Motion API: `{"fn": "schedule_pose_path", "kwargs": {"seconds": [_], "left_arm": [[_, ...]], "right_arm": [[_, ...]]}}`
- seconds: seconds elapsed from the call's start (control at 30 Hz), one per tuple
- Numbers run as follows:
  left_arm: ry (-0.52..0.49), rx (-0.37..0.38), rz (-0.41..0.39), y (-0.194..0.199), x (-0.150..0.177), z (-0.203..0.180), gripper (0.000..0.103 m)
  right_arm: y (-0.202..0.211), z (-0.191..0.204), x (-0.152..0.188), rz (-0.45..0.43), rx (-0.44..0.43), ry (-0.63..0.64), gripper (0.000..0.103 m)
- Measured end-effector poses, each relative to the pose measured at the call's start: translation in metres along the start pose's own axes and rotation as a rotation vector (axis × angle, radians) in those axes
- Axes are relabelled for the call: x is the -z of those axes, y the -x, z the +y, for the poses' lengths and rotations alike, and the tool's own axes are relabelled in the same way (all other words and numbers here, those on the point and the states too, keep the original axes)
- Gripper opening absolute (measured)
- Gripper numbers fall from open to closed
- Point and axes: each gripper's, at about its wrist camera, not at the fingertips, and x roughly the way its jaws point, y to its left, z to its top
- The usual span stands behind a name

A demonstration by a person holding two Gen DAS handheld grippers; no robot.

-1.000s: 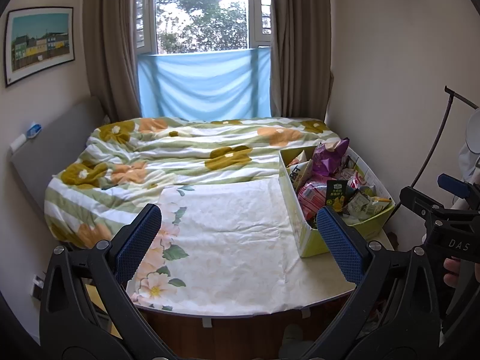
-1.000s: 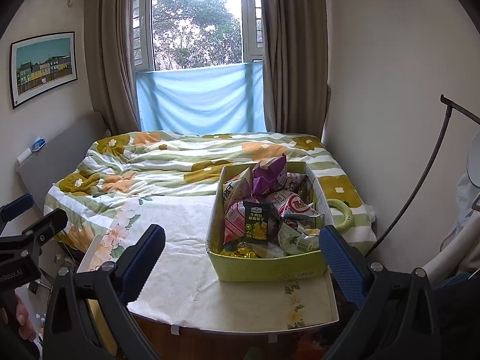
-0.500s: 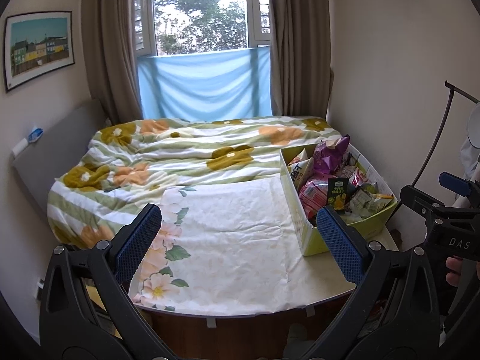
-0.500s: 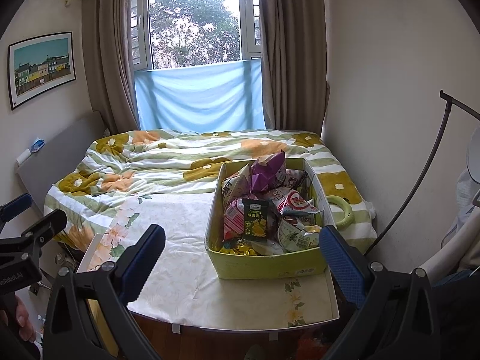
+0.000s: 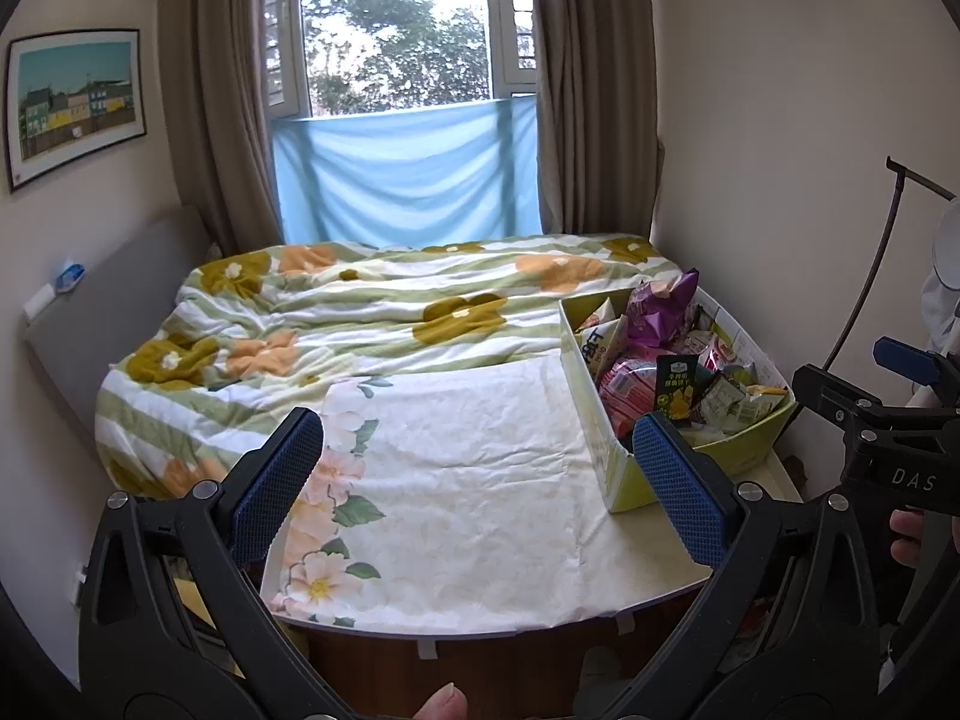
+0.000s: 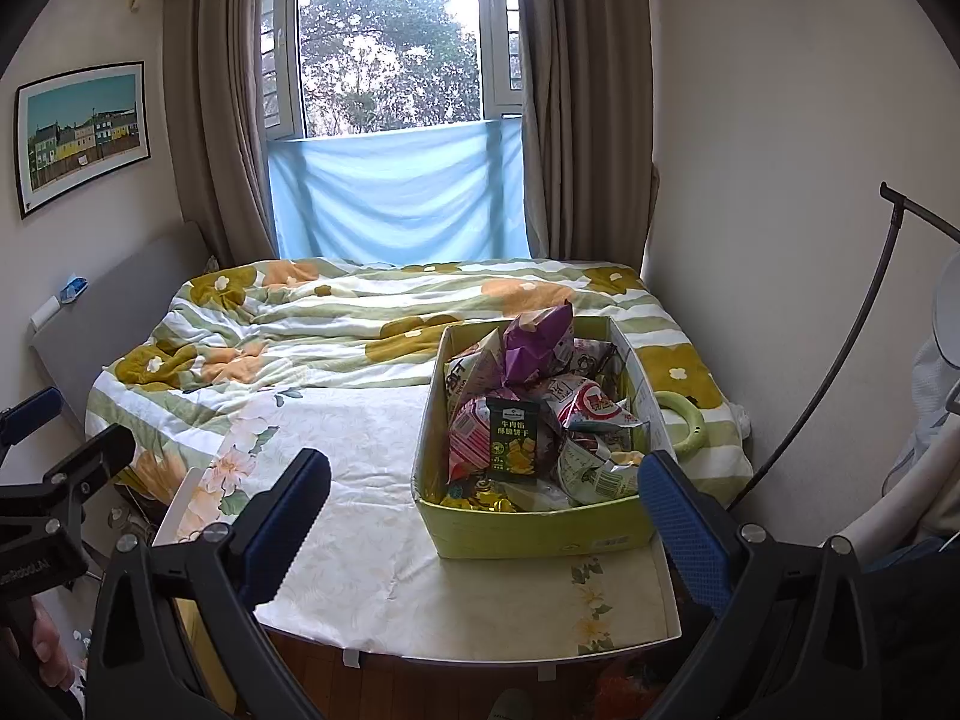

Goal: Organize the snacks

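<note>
the box [image 6: 528, 525] of snacks stands on a table [image 6: 384, 552] with a flower cloth, at the right part of it, and it is the landmark here. inside the box many snack bags are piled together; the exact number i cannot tell. on top a purple bag [image 6: 534, 339] stands up, in front of it a dark green packet [image 6: 511, 441] is upright, left of the packet a pink bag [image 6: 469, 441], right of it a white and red bag [image 6: 591, 408]. just right of the box one green ring [image 6: 684, 429] lies on the bed. behind the box is one bed with a flower blanket [image 6: 336, 324], and behind that one window with a blue cloth [image 6: 396, 192]. one framed picture [image 6: 81, 132] hangs on the wall far left of the box.

the right gripper [image 6: 486, 516] is released, its two blue pads wide apart, empty, near the front side of the box. the left gripper [image 5: 480, 480] is released too, empty, over the bare cloth left of the box [image 5: 618, 468]. nothing stands between the grippers and the box.
</note>
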Motion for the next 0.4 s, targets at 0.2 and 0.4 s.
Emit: {"fn": "schedule_pose_path", "kwargs": {"seconds": [0.2,0.4], "left_arm": [[0.015,0.013,0.015,-0.003,0.0,0.004,0.103],[0.013,0.014,0.008,-0.004,0.001,0.004,0.103]], "right_arm": [[-0.002,0.004,0.0,0.003,-0.003,0.0,0.102],[-0.003,0.011,-0.001,0.006,-0.006,0.006,0.102]]}}
